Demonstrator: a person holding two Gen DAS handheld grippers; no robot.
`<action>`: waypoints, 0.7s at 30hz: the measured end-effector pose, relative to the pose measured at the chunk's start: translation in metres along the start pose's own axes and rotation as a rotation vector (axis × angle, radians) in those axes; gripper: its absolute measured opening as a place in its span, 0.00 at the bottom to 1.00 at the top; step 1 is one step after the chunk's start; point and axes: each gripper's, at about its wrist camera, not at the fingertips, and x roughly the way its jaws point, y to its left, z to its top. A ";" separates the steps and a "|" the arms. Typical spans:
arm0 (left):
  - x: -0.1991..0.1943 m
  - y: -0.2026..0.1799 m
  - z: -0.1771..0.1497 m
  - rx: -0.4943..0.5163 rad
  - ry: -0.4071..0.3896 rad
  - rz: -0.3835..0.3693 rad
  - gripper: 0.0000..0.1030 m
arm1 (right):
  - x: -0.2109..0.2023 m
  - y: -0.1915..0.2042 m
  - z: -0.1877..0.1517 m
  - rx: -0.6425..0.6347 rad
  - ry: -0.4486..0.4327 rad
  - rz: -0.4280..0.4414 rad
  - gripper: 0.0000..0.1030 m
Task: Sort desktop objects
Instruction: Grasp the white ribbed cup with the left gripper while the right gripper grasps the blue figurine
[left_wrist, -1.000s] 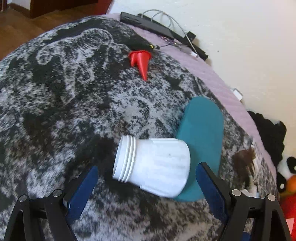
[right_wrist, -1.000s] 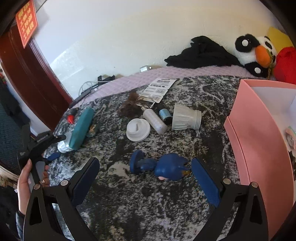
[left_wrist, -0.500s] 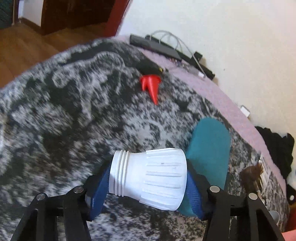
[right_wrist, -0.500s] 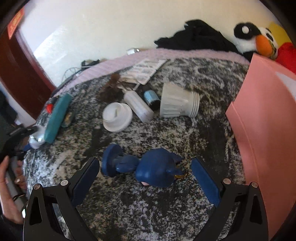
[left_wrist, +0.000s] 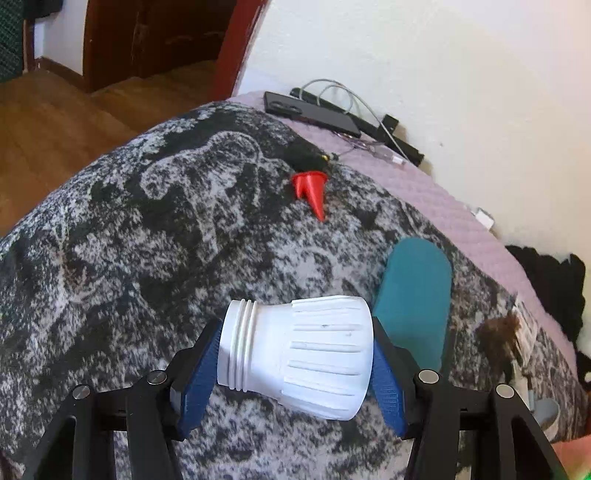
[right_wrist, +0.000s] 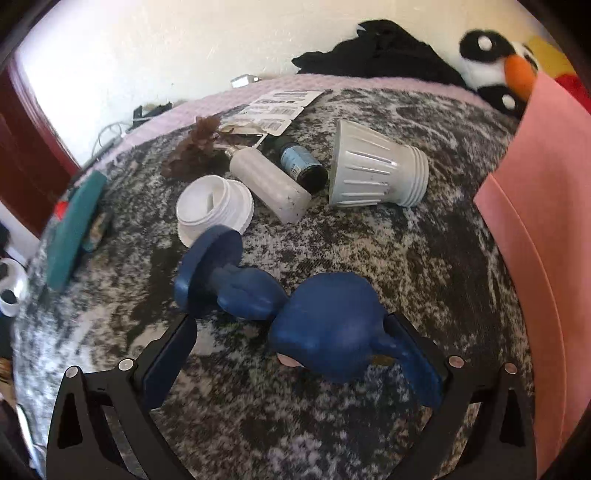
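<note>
My left gripper (left_wrist: 295, 365) is shut on a white ribbed housing with a threaded neck (left_wrist: 295, 354), held sideways just above the black-and-white blanket (left_wrist: 147, 258). A teal case (left_wrist: 413, 295) lies just beyond it. In the right wrist view, a blue figurine with a round base (right_wrist: 325, 328) lies on its side between the fingers of my right gripper (right_wrist: 295, 363). That gripper is open. The figurine's head touches the right finger (right_wrist: 421, 365), while the left finger (right_wrist: 166, 362) stands apart from it.
A red cone (left_wrist: 312, 188), a black phone (left_wrist: 310, 112) and cables lie near the wall. Farther on are a second white housing (right_wrist: 373, 170), a white lid (right_wrist: 214, 206), a white tube (right_wrist: 269, 181) and a small bottle (right_wrist: 303, 166). A pink box (right_wrist: 546, 240) stands at the right.
My left gripper has shut on the white housing and lifted it off the blanket. The right gripper has come forward and lower, so the blue figurine now lies between its fingers.
</note>
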 end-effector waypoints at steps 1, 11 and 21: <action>-0.001 -0.001 -0.002 0.004 0.002 -0.001 0.61 | 0.002 -0.002 0.000 0.008 0.002 0.003 1.00; -0.020 -0.014 -0.018 0.033 0.007 -0.007 0.61 | -0.003 -0.021 0.006 0.036 -0.019 0.056 0.65; -0.079 -0.020 -0.043 0.086 -0.036 -0.011 0.61 | -0.047 -0.020 -0.004 0.032 -0.052 0.146 0.64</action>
